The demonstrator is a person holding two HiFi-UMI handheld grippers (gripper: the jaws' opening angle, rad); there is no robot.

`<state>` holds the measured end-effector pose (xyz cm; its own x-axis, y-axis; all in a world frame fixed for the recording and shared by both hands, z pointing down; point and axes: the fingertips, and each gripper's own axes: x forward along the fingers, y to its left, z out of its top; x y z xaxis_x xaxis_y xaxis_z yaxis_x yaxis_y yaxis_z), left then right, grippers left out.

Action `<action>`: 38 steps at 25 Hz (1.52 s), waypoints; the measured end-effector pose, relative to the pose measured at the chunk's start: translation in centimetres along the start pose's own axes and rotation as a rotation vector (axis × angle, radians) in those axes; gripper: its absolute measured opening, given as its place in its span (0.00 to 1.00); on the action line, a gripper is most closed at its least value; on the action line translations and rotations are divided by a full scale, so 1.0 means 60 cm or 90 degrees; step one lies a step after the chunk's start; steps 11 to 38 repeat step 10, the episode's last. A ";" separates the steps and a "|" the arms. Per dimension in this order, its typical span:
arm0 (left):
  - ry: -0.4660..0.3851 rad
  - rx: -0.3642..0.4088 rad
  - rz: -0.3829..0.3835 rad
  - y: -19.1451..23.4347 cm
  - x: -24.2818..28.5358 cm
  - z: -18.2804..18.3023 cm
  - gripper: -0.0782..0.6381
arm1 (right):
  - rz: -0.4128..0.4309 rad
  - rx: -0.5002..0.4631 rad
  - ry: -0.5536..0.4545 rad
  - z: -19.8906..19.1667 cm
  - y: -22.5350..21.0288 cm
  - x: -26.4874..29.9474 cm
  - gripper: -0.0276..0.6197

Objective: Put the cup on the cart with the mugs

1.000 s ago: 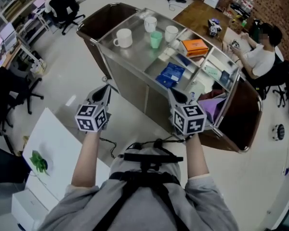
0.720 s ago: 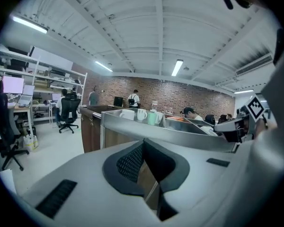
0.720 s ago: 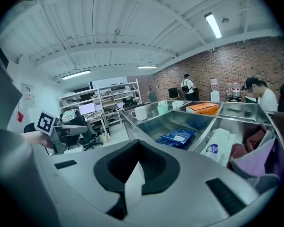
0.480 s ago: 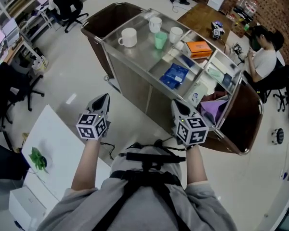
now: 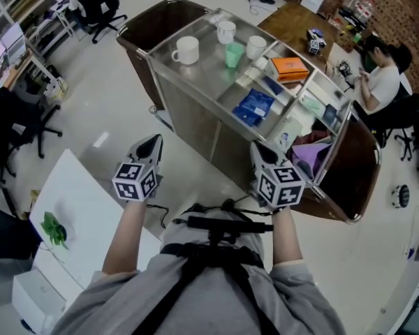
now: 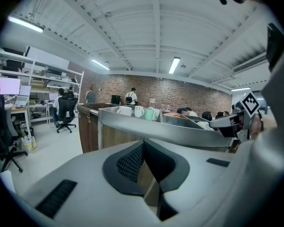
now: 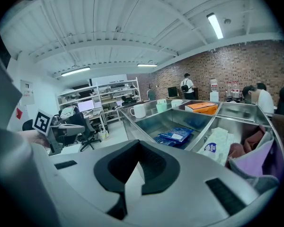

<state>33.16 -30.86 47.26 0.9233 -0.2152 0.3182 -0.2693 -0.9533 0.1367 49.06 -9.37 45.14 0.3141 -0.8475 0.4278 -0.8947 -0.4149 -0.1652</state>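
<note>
Head view: my left tongs (image 5: 151,142) and right tongs (image 5: 260,150) are both closed on nothing and held short of the cart (image 5: 192,117). I judge the job done, with nothing left to do. The green cup (image 5: 232,54) stands upright on the cart's top tray among three white mugs (image 5: 187,49). The next bin holds a blue packet (image 5: 255,105), the one behind it an orange box (image 5: 288,67), and the nearest end has a white pack (image 5: 286,128) and a purple bag (image 5: 309,153).

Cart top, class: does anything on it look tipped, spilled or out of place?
Nothing stands out. The green cup and three white mugs all stand upright on top of the cart, with no spill visible around them.
</note>
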 end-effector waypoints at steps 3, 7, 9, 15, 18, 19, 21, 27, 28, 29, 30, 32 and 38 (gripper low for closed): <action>0.005 -0.003 -0.004 -0.001 0.001 -0.007 0.11 | 0.001 -0.002 0.000 0.001 0.001 0.001 0.05; 0.010 -0.005 -0.008 -0.002 0.000 -0.013 0.11 | 0.005 -0.005 -0.001 0.002 0.005 0.002 0.05; 0.012 -0.007 -0.010 -0.001 0.000 -0.017 0.11 | 0.007 -0.006 0.002 0.001 0.007 0.004 0.05; 0.014 -0.008 -0.011 -0.001 0.000 -0.019 0.11 | 0.008 -0.007 0.003 0.000 0.007 0.006 0.05; 0.014 -0.008 -0.011 -0.001 0.000 -0.019 0.11 | 0.008 -0.007 0.003 0.000 0.007 0.006 0.05; 0.014 -0.008 -0.011 -0.001 0.000 -0.019 0.11 | 0.008 -0.007 0.003 0.000 0.007 0.006 0.05; 0.014 -0.008 -0.011 -0.001 0.000 -0.019 0.11 | 0.008 -0.007 0.003 0.000 0.007 0.006 0.05; 0.014 -0.008 -0.011 -0.001 0.000 -0.019 0.11 | 0.008 -0.007 0.003 0.000 0.007 0.006 0.05; 0.014 -0.008 -0.011 -0.001 0.000 -0.019 0.11 | 0.008 -0.007 0.003 0.000 0.007 0.006 0.05; 0.014 -0.008 -0.011 -0.001 0.000 -0.019 0.11 | 0.008 -0.007 0.003 0.000 0.007 0.006 0.05; 0.014 -0.008 -0.011 -0.001 0.000 -0.019 0.11 | 0.008 -0.007 0.003 0.000 0.007 0.006 0.05; 0.014 -0.008 -0.011 -0.001 0.000 -0.019 0.11 | 0.008 -0.007 0.003 0.000 0.007 0.006 0.05; 0.014 -0.008 -0.011 -0.001 0.000 -0.019 0.11 | 0.008 -0.007 0.003 0.000 0.007 0.006 0.05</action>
